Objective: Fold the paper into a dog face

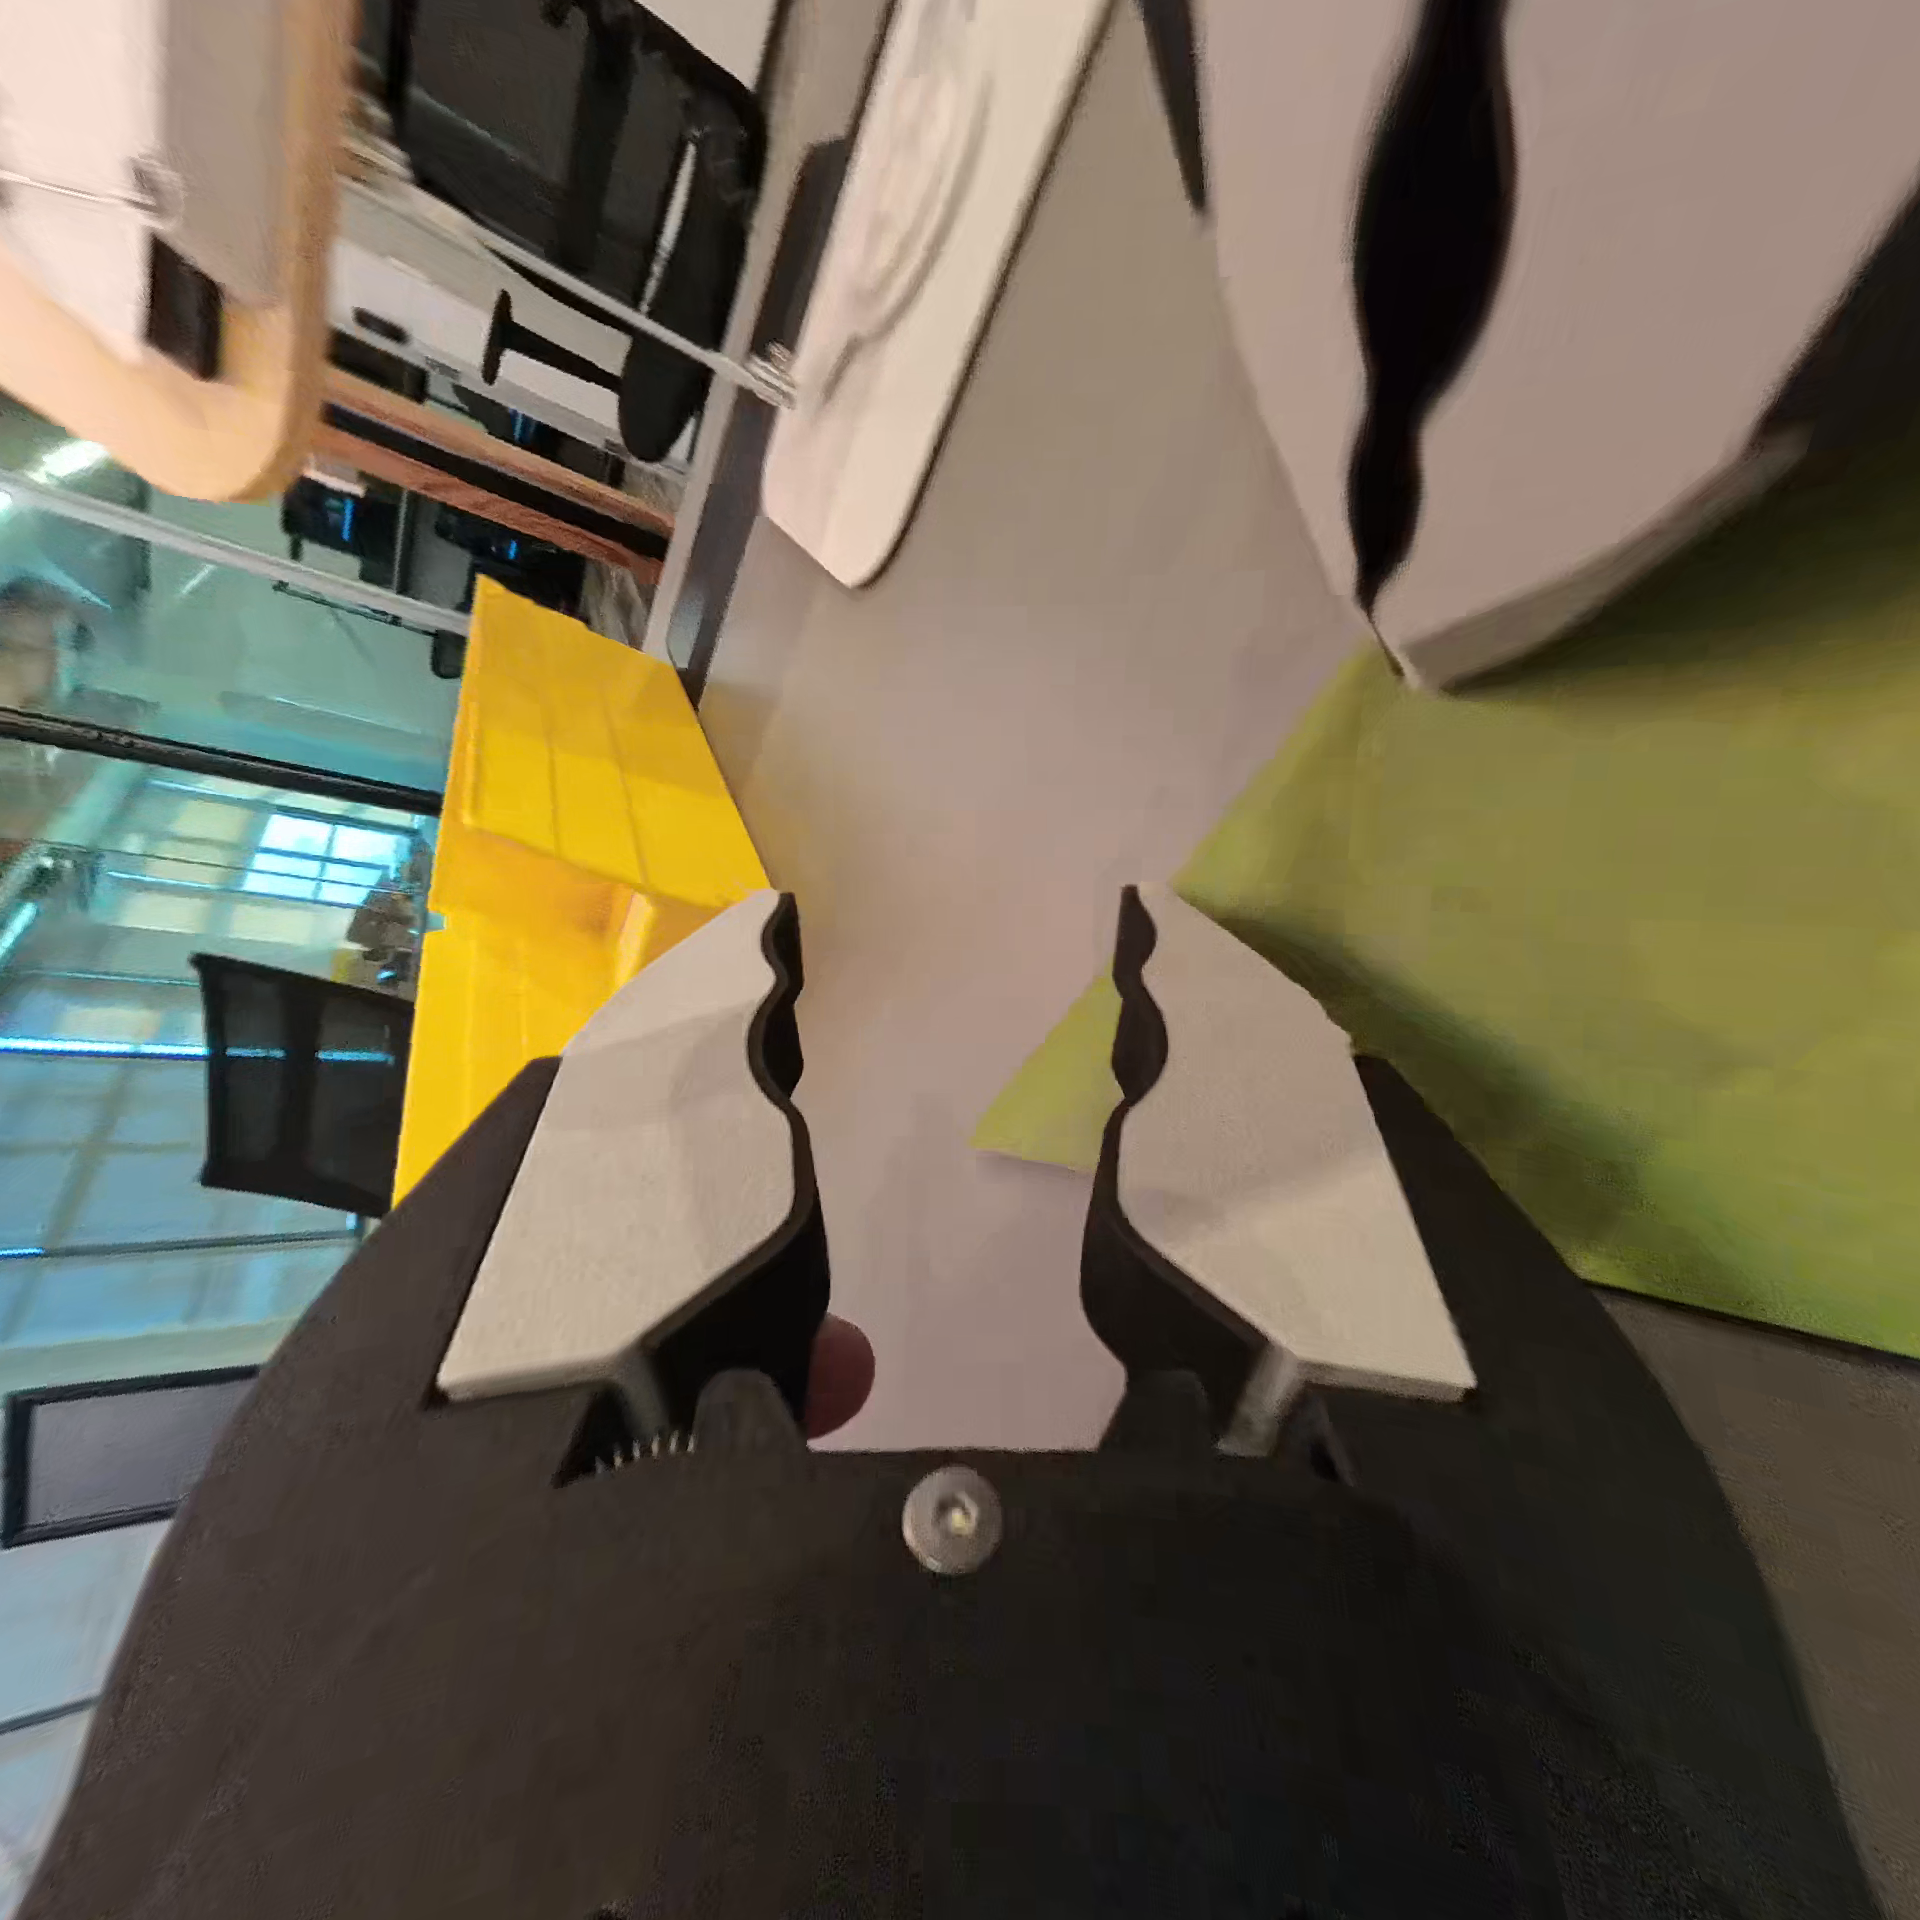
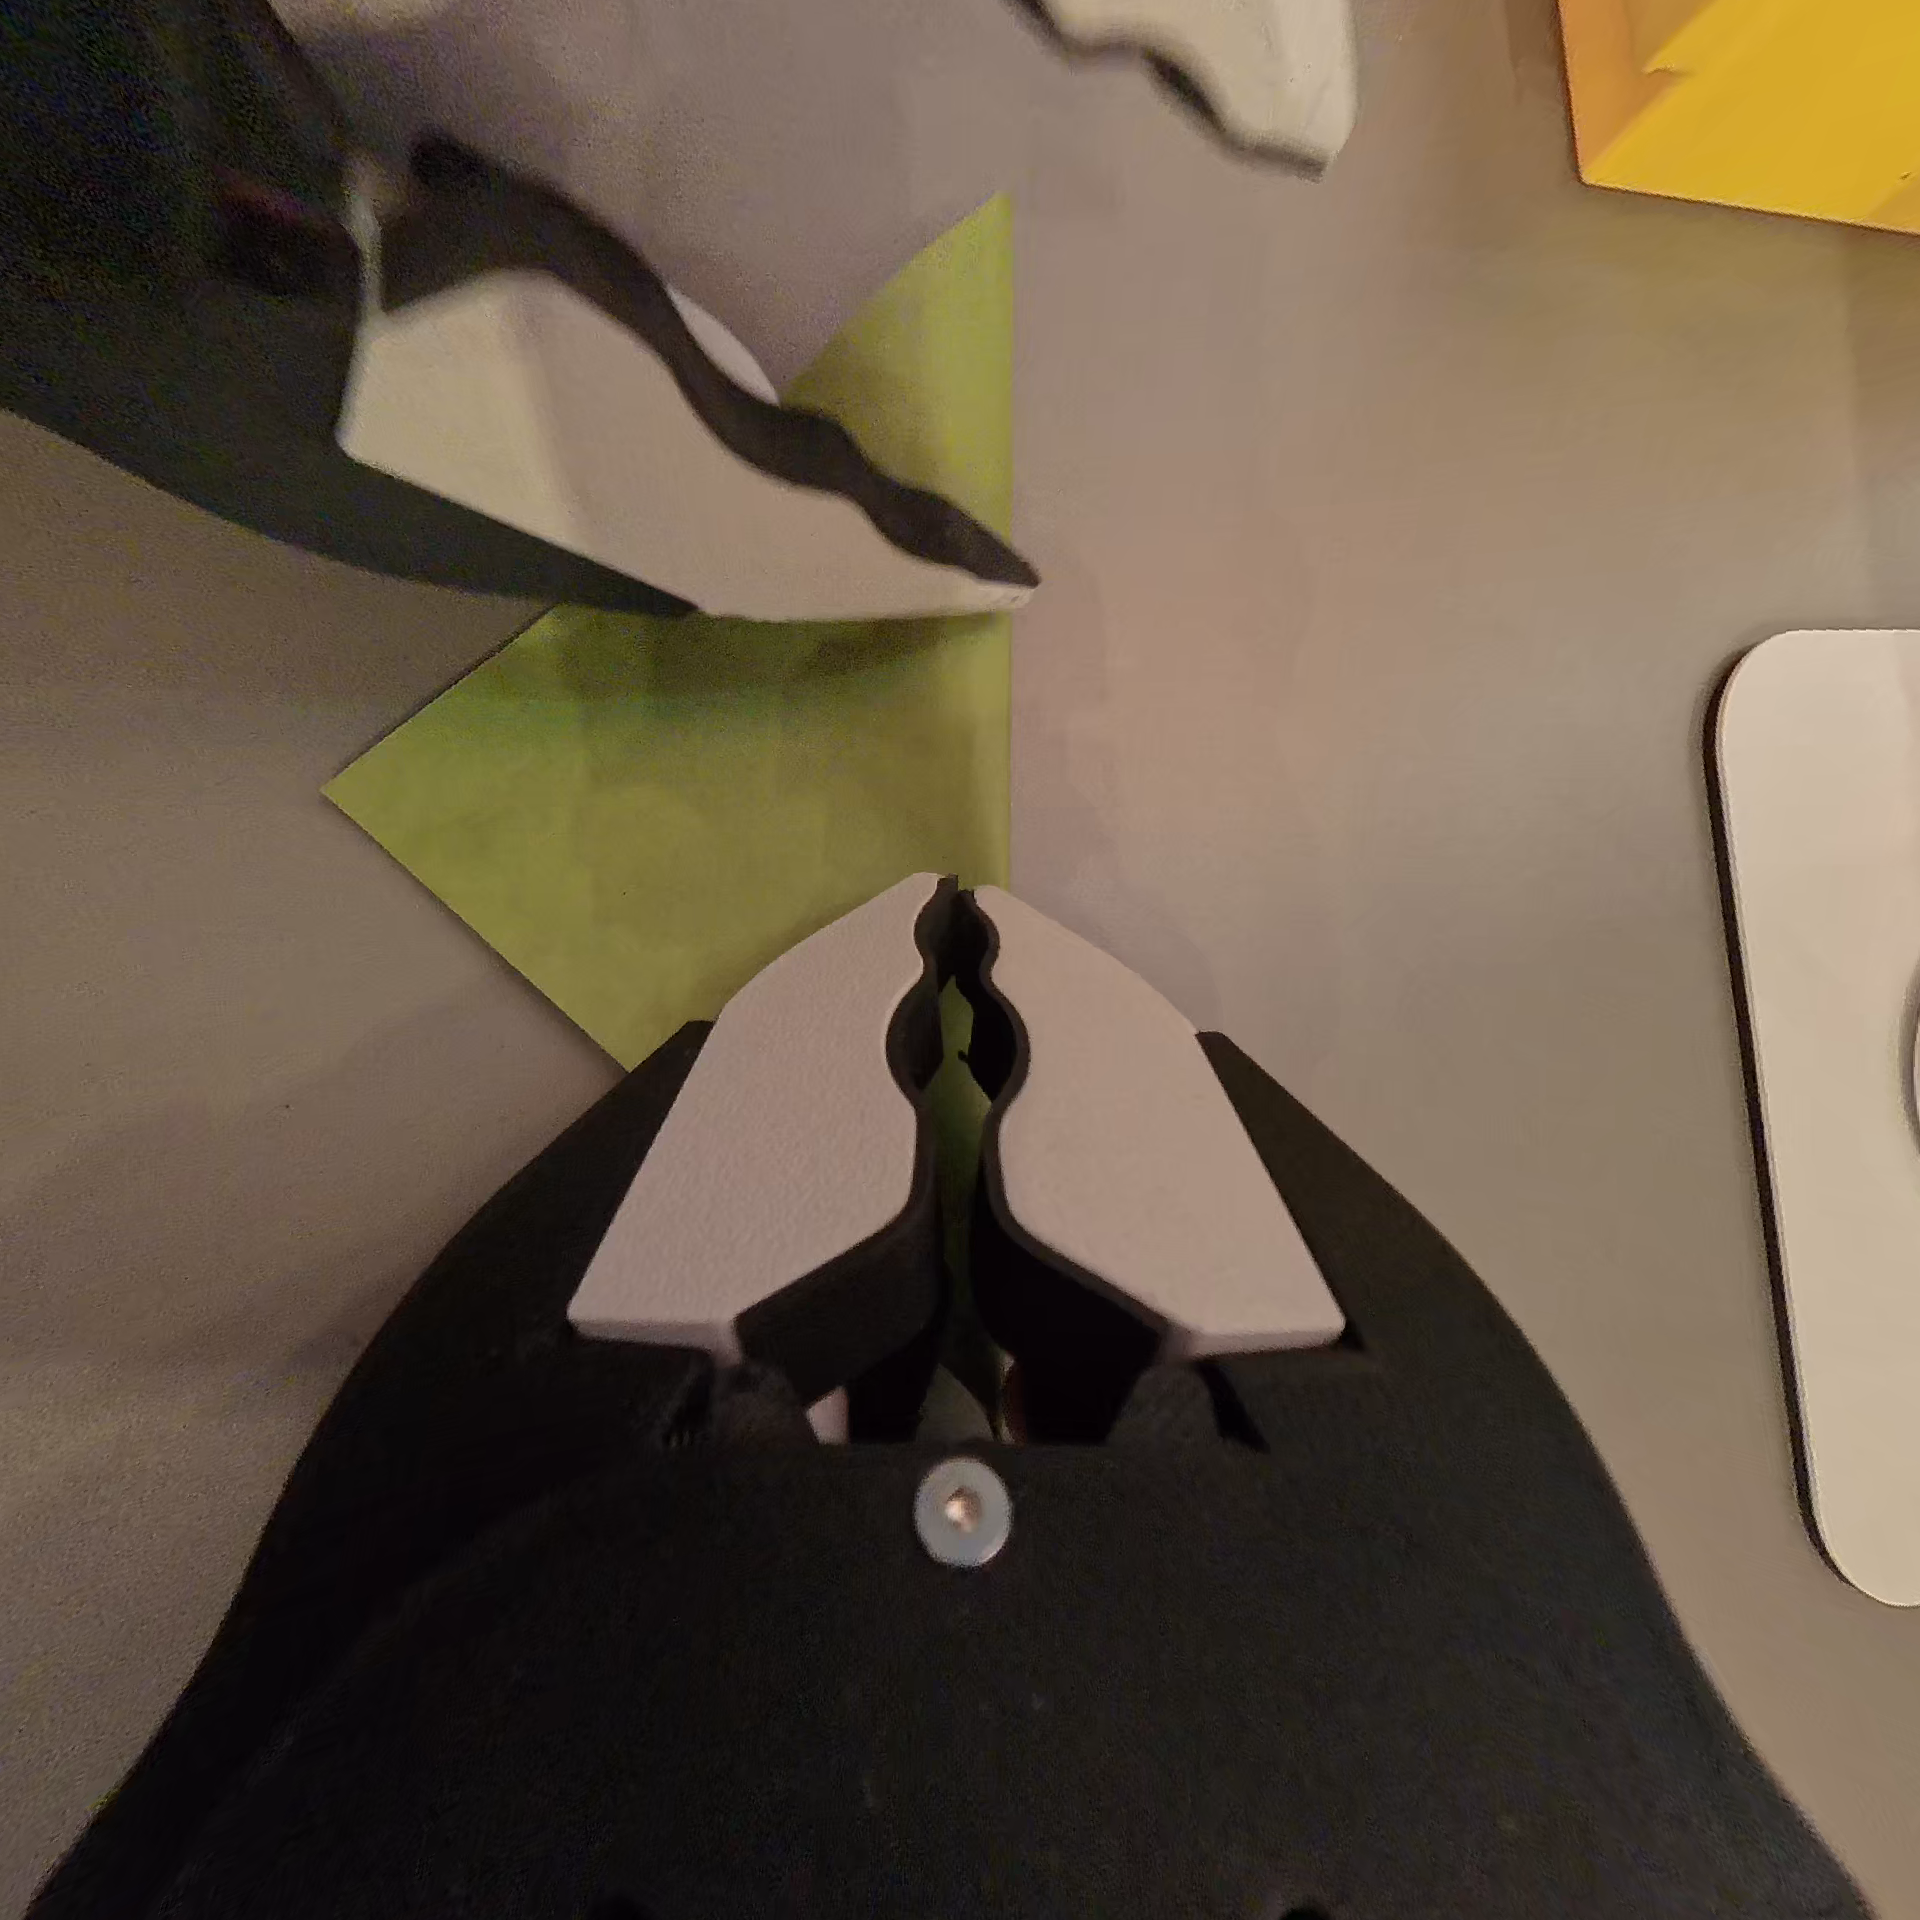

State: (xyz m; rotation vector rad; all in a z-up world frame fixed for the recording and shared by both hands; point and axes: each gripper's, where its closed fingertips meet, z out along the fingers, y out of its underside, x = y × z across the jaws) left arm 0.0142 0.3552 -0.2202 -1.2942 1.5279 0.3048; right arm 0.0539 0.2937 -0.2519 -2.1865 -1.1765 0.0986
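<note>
A green paper [image 2: 675, 810], folded into a triangle, lies flat on the grey table [image 2: 1351, 727] with its long straight edge on the right. My right gripper [image 2: 956, 894] is shut, its tips over the lower part of the paper by that edge. Green shows through the gap between its fingers; I cannot tell whether paper is pinched there. My left gripper [image 1: 956, 909] is open and empty, one finger [image 2: 623, 499] low over the paper's upper half. In the left wrist view the paper [image 1: 1558, 987] lies right of the jaws, with the right gripper [image 1: 1382, 582] on its far edge.
A yellow paper stack [image 2: 1766, 104] lies at the far right corner and also shows in the left wrist view [image 1: 582, 790]. A white rounded mat with a dark rim [image 2: 1849, 1091] lies to the right. Office chairs and a desk stand beyond the table edge [image 1: 717, 520].
</note>
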